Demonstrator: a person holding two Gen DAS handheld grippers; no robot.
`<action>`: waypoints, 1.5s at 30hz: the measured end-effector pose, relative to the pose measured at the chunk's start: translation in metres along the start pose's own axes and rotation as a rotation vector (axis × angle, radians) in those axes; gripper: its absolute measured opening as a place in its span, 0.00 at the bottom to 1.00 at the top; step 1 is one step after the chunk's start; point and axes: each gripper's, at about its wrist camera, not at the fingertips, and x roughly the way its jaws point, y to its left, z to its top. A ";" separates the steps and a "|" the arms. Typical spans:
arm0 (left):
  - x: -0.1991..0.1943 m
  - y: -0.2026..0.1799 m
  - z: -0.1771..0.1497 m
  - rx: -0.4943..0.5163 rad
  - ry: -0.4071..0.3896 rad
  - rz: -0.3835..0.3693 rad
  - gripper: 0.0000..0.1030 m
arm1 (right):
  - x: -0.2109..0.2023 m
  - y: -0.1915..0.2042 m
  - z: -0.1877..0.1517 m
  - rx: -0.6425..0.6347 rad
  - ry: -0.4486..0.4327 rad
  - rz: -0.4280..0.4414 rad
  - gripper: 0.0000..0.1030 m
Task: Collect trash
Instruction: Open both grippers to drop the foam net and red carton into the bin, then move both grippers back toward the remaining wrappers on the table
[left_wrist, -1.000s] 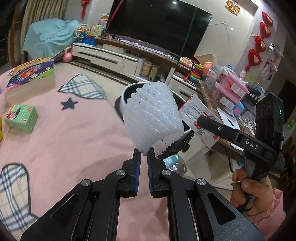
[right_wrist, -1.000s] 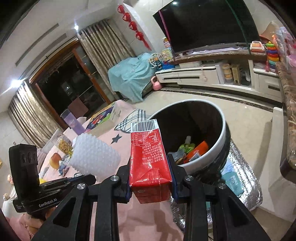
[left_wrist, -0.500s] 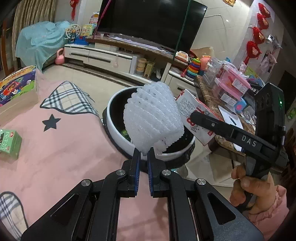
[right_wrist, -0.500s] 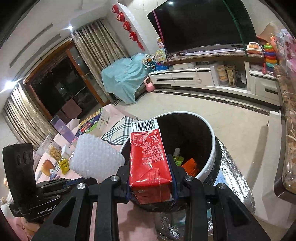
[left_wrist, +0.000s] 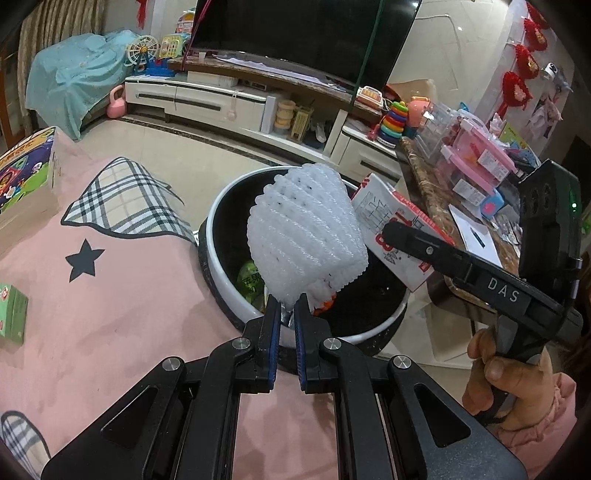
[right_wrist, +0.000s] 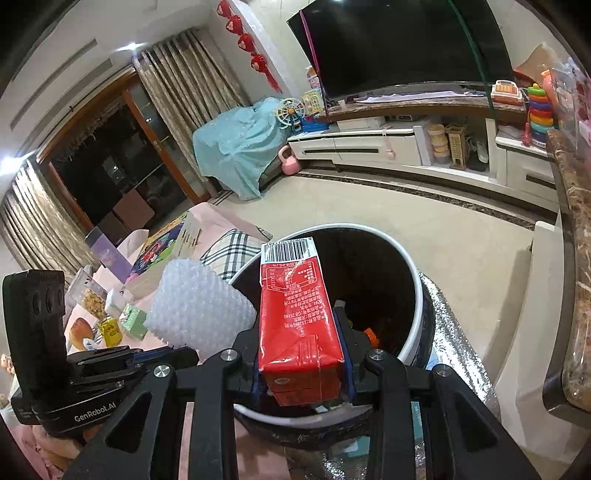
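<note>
My left gripper (left_wrist: 286, 308) is shut on the lower edge of a white foam fruit net (left_wrist: 304, 236), which hangs over the open trash bin (left_wrist: 221, 273). The bin is round, white-rimmed and black inside, with some wrappers at its bottom. My right gripper (right_wrist: 301, 354) is shut on a red drink carton (right_wrist: 297, 317), held upright above the bin's (right_wrist: 413, 291) near rim. In the left wrist view the carton (left_wrist: 391, 225) and the right gripper (left_wrist: 476, 280) come in from the right. The foam net (right_wrist: 195, 306) and the left gripper (right_wrist: 162, 356) show at the left of the right wrist view.
The bin stands off the edge of a pink cloth-covered table (left_wrist: 110, 295) with green cartons (left_wrist: 11, 314) and a colourful box (left_wrist: 22, 166). A marble-topped counter (right_wrist: 576, 258) with toys stands on the right. A TV cabinet (left_wrist: 221, 99) lines the far wall.
Both grippers have moved forward toward the bin, so the foam net and the red carton now hang over its mouth. Both grips are unchanged.
</note>
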 end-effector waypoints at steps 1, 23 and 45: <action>0.001 0.000 0.000 0.001 0.003 0.006 0.07 | 0.000 -0.001 0.000 -0.002 -0.004 -0.005 0.31; 0.011 -0.009 0.011 0.030 0.019 0.012 0.10 | 0.018 -0.007 0.013 -0.014 0.028 -0.037 0.34; -0.064 0.044 -0.081 -0.153 -0.112 0.135 0.59 | -0.016 0.041 -0.017 0.013 -0.048 0.031 0.86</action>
